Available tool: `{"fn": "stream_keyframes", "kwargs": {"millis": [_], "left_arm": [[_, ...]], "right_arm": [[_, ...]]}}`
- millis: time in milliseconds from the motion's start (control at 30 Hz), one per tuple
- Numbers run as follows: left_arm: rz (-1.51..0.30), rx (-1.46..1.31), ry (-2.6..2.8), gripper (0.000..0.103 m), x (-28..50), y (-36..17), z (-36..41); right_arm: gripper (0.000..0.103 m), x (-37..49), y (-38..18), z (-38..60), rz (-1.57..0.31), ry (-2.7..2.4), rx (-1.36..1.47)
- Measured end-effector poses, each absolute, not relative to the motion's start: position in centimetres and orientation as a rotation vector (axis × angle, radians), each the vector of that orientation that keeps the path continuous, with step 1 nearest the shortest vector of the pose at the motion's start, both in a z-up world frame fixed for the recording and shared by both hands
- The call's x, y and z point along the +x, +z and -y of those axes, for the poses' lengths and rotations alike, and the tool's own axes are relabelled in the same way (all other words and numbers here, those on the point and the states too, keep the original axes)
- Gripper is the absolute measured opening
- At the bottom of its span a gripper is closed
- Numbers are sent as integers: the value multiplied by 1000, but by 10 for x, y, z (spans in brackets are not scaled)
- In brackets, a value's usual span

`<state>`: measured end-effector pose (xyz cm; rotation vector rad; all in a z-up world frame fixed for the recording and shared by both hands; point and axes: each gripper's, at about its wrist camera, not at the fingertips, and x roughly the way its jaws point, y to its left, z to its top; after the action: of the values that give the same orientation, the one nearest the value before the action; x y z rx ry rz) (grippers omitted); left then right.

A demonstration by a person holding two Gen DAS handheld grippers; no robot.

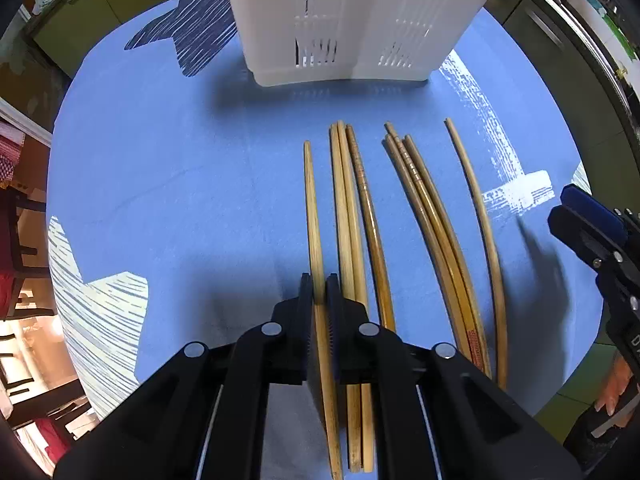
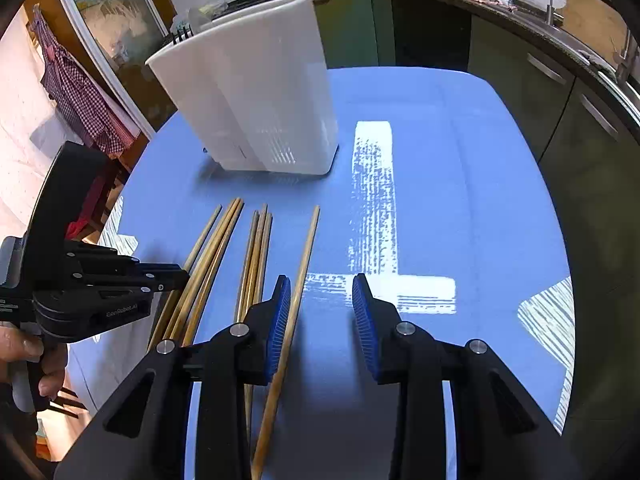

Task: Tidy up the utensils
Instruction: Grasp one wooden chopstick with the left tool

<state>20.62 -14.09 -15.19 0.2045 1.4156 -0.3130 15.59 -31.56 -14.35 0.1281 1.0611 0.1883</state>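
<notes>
A row of wooden chopsticks is laid out on the blue-covered table (image 1: 180, 184), all with their long axes running away from the two grippers toward the white utensil holder (image 1: 352, 20) that stands upright at the far side. The leftmost chopstick (image 1: 312, 208) is taken between the jaws of the left gripper (image 1: 319, 284), which are closed on it near its near end; its axis is lined up with the jaws and its far tip points at the holder. Whether it is already lifted clear of the cloth cannot be told from the left wrist view.

The right gripper (image 2: 322, 292) is held with its jaws apart over the rightmost chopstick (image 2: 304, 264), which lies just inside the left blue pad and parallel to it, not centred in the gap. Nothing is clamped there.

The coming move is judged to turn on the left side: the gripped stick lies flat and lengthwise toward the holder, so it would need to be tipped upright before being lowered into a compartment. The left gripper is also the nearer to the holder's front.
</notes>
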Motion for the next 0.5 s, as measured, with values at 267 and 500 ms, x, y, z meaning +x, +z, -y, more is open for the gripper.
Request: {"fn": "stream_keyframes", "kwargs": {"millis": [267, 500], "left_arm": [[-1250, 202, -281, 6, 199, -129, 130], [-1175, 162, -287, 7, 185, -107, 115]], "right_arm": [[33, 161, -160, 295, -1132, 215, 115], [23, 171, -178, 281, -1212, 186, 82]]}}
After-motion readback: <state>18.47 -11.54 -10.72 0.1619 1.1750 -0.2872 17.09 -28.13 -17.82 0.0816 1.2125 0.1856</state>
